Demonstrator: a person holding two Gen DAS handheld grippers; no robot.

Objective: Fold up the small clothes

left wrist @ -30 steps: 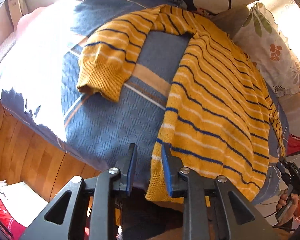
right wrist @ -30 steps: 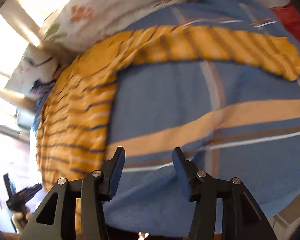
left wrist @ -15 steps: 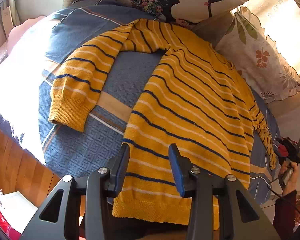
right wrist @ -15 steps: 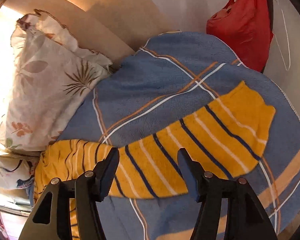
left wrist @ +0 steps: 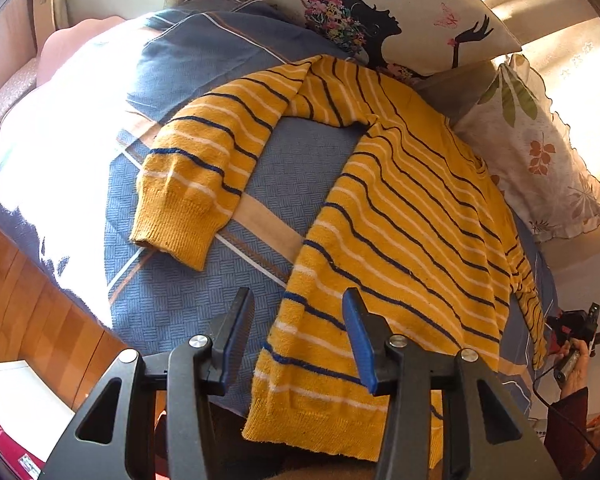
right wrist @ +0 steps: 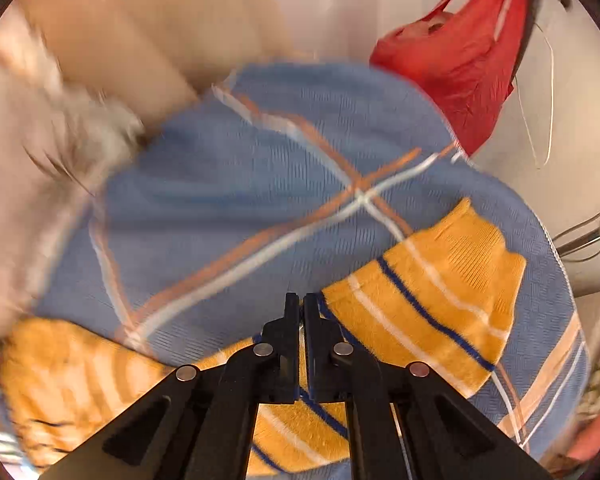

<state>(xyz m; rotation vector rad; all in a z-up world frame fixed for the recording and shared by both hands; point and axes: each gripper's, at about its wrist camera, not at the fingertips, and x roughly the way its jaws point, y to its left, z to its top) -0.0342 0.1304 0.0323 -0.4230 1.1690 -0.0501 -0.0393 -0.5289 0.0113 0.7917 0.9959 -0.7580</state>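
Observation:
A yellow sweater (left wrist: pixel 400 232) with navy and white stripes lies spread flat on a blue plaid bedspread (left wrist: pixel 188 292). Its one sleeve (left wrist: pixel 196 176) lies bent to the left, cuff toward me. My left gripper (left wrist: pixel 296 340) is open, its jaws hovering above the sweater's bottom hem corner. In the right wrist view my right gripper (right wrist: pixel 301 308) is shut on the other sleeve (right wrist: pixel 424 304), pinching it partway along, with the cuff lying to the right on the bedspread (right wrist: pixel 260 200).
Two printed pillows (left wrist: pixel 384 8) (left wrist: pixel 540 152) lean at the head of the bed. A red bag (right wrist: pixel 456 60) hangs on the wall beyond the bed. Wooden floor (left wrist: pixel 28 304) lies left of the bed. The right hand and gripper show at far right (left wrist: pixel 572 336).
My right gripper has dropped onto the sleeve and closed on it. My left gripper has shifted slightly left, toward the hem's left corner, still open.

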